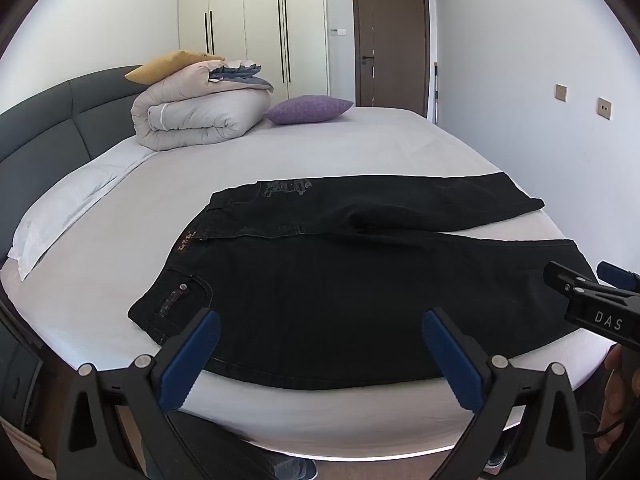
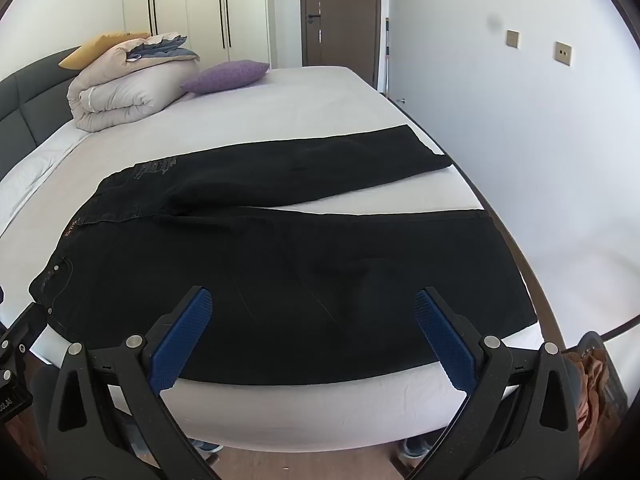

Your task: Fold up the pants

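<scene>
Bed (image 1: 360, 152) carries black pants (image 1: 340, 292), spread flat along near edge, waist left, legs splayed right. Likely heavy soft denim, limp, not slippery; best pinched at waistband corner and near hem. Left claw (image 1: 320, 344) and right claw (image 2: 314, 320) both gape wide, holding nothing, hovering short of the near edge.

Your left gripper (image 1: 320, 334) and right gripper (image 2: 314, 312) look alike: black plastic frames with triangular cut-outs, silver round screws at the joints, and blue textured pads (image 1: 192, 356) lining each finger. White "DAS" lettering marks one black body.
</scene>
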